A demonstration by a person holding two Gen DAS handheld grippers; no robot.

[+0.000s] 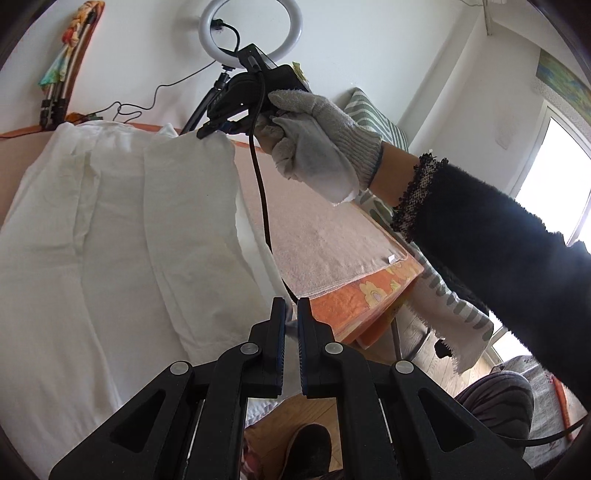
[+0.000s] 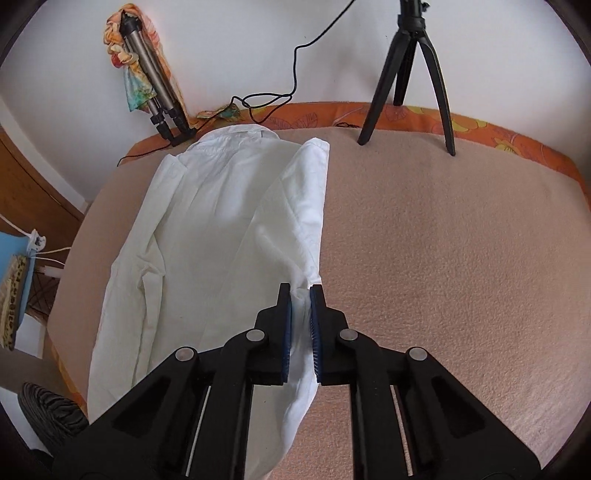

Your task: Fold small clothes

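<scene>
A white shirt (image 2: 207, 229) lies lengthwise on the pink-towelled table (image 2: 443, 258), collar at the far end, its right side folded inward. My right gripper (image 2: 300, 291) is shut on the shirt's right folded edge and lifts it slightly. In the left wrist view the shirt (image 1: 110, 229) fills the left. My left gripper (image 1: 291, 304) is shut on the shirt's near edge, a thin bit of white cloth between its pads. The right gripper (image 1: 207, 131), held by a gloved hand (image 1: 317, 140), pinches the raised fold at the far end.
A black tripod (image 2: 410, 77) stands on the table's far right. A folded tripod wrapped in a patterned cloth (image 2: 147, 70) leans on the wall at far left, with a black cable (image 2: 266, 99) beside it. A ring light (image 1: 251, 29) is above. The table's orange edge (image 1: 369, 302) is at right.
</scene>
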